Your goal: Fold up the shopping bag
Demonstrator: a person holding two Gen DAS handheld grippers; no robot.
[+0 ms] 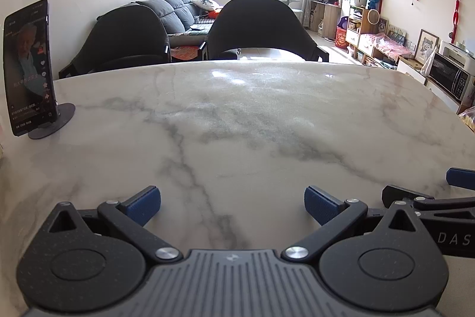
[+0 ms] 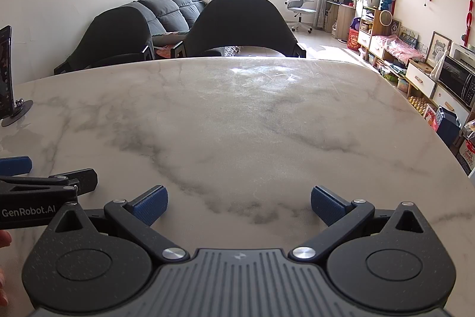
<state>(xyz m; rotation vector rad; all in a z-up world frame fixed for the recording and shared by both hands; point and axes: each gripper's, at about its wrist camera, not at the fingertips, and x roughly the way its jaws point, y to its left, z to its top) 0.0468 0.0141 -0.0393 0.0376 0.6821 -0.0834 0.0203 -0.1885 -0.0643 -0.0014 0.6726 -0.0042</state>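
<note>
— So, do we see the shopping bag anywhere on the white marble table (image 1: 237, 124)?

— No, neither view shows it. Our left gripper (image 1: 232, 205) and right gripper (image 2: 239, 205) hover low, fingers apart, empty; which is nearer we cannot tell.

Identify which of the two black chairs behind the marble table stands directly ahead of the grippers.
The right-hand chair, its back centred past the table's far edge; the other chair sits off left, nearer the phone.
</note>
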